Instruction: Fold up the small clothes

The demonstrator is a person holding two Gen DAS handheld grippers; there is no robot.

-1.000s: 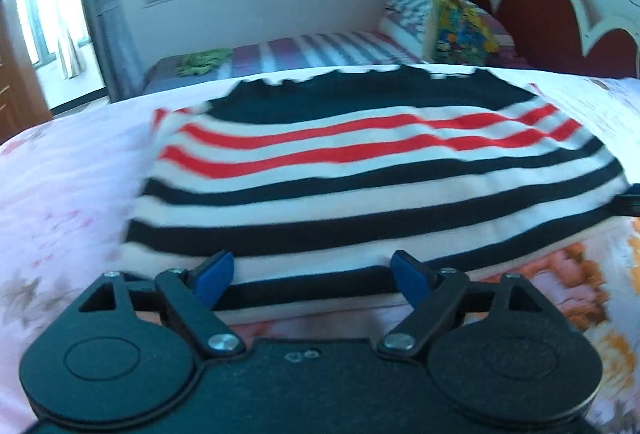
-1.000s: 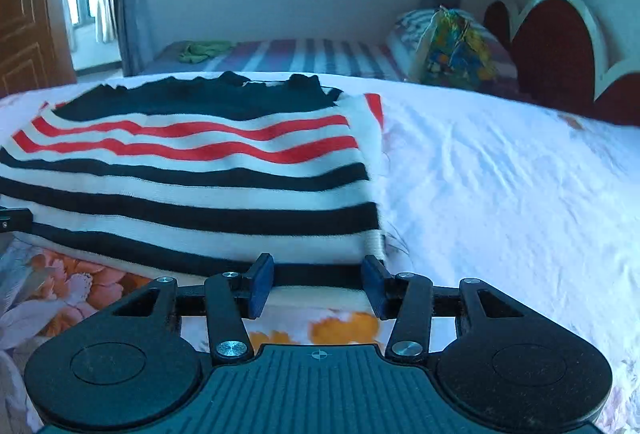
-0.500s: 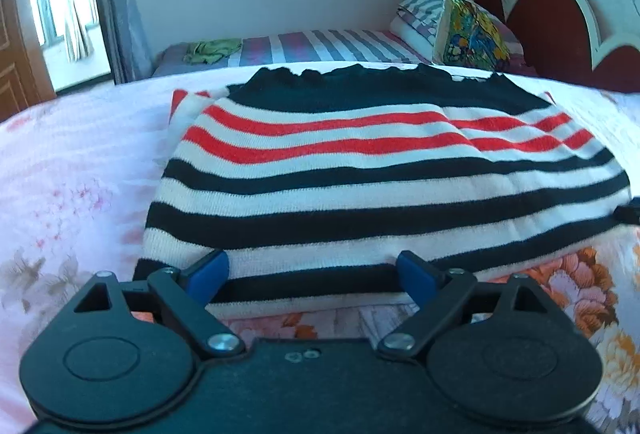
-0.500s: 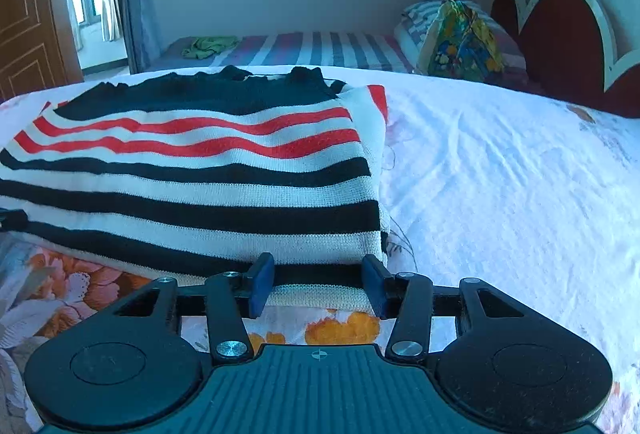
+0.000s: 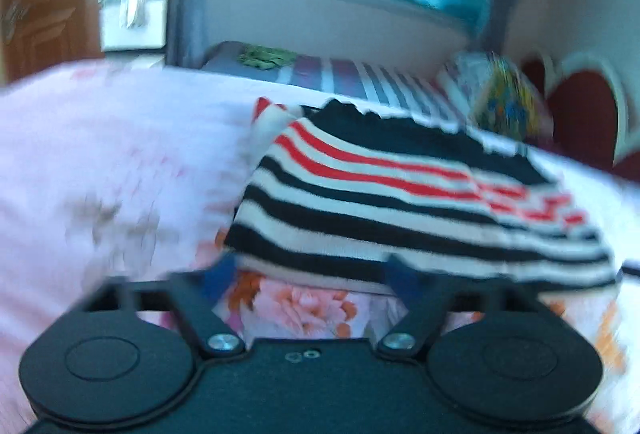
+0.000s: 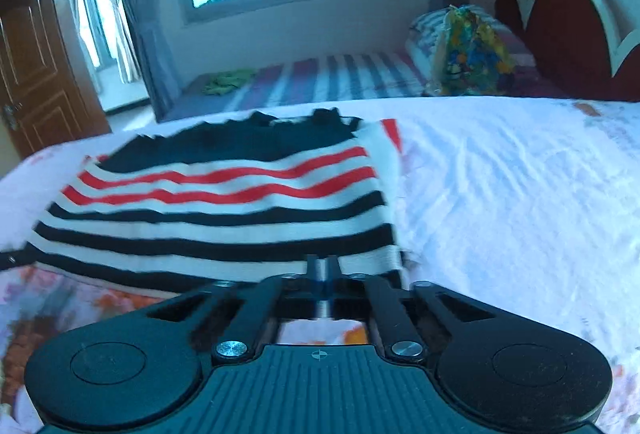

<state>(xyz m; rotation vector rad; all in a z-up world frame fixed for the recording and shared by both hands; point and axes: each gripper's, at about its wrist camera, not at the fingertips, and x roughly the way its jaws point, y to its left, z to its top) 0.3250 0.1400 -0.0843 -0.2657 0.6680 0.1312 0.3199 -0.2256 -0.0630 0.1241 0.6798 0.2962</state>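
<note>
A striped sweater in black, white and red lies folded on the bed, its near hem towards me. The left wrist view is blurred and tilted. My left gripper is at the hem's left corner and its jaws are closing. The blue pads still stand wide apart and do not press the cloth, which lies between them at the right pad. In the right wrist view my right gripper is shut on the near hem of the sweater close to its right corner. The hem there is lifted slightly.
The bed sheet is white and pink with orange flowers near me. Behind it is a second bed with a striped cover, a green cloth, a colourful pillow and a red headboard. A wooden door stands at the left.
The right jaws have shut on the near hem and risen a little. The left gripper has swung towards the sweater's left corner and rolled, and its pads have come slightly closer together.
</note>
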